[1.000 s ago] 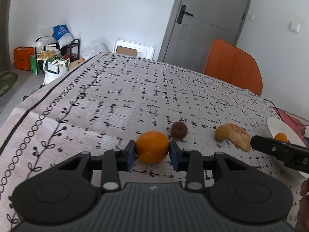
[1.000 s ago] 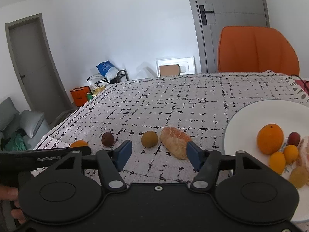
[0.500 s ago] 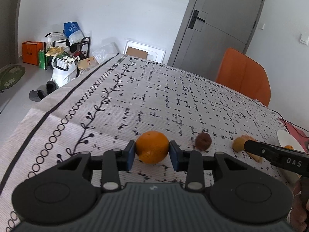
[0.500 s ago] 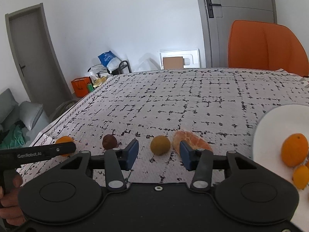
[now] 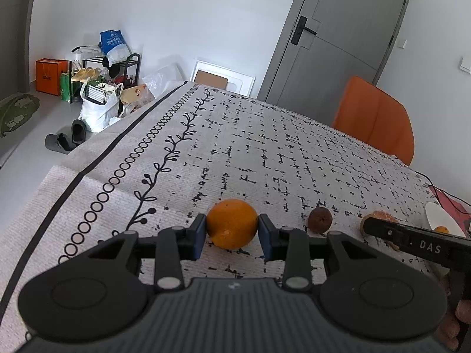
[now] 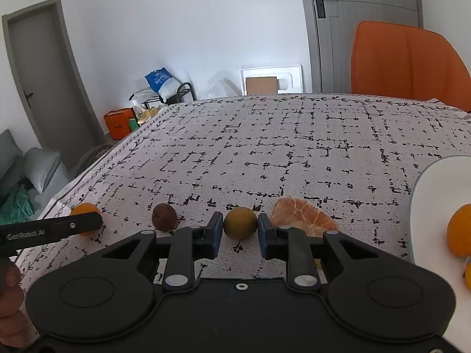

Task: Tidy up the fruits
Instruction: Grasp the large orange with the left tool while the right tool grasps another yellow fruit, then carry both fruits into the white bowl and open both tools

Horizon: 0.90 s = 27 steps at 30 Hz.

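Note:
My left gripper [image 5: 232, 236] is shut on an orange [image 5: 232, 224] near the left edge of the patterned tablecloth [image 5: 265, 147]; the orange [image 6: 84, 209] also shows in the right wrist view. My right gripper [image 6: 239, 235] is shut on a small olive-yellow round fruit [image 6: 240, 223]. A dark brown fruit [image 6: 164, 217] lies to its left and a peeled citrus piece [image 6: 303, 216] to its right. A white plate [image 6: 426, 206] at the right holds an orange [image 6: 459, 236] and other small fruits.
An orange chair [image 6: 403, 64] stands at the table's far side. The table's left edge [image 5: 88, 170] drops to the floor, where bags and a shoe rack [image 5: 103, 88] stand. A red item with cables [image 5: 447, 197] lies beyond the plate.
My right gripper has moved left from the peeled citrus and closed on the olive-yellow fruit. My left gripper, holding the orange, has moved left, away from the other fruits.

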### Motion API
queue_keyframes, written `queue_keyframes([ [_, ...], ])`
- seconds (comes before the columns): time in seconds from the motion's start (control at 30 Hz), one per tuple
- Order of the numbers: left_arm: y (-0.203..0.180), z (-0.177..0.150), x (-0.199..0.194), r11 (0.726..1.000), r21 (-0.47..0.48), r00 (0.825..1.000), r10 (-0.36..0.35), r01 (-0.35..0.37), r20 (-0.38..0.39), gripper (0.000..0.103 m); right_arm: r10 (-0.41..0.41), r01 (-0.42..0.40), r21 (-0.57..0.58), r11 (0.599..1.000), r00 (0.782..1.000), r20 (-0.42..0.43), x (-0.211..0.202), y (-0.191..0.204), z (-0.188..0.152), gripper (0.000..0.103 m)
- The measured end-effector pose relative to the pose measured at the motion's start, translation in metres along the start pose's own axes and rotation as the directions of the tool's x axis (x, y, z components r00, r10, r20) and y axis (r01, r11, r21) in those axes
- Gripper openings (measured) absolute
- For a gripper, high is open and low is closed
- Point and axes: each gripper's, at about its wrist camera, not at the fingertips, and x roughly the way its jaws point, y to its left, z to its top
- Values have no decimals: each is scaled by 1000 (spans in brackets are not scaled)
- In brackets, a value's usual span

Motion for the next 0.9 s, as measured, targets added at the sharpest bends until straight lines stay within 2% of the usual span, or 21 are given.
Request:
queue_keyframes([
  [0.27, -23, -1, -1, 999, 34, 1000, -22, 22, -2, 36, 8, -10, 37, 999, 999, 52, -26, -11, 1, 24],
  [0.53, -58, -1, -5, 993, 94, 997, -76, 75, 3, 36, -13, 6, 64, 998, 993, 118, -59, -26, 1, 24],
  [0.9, -108, -8, -6, 976, 168, 990, -138, 137, -6, 36, -83, 61, 128, 990, 980, 178, -101, -67, -9, 24],
])
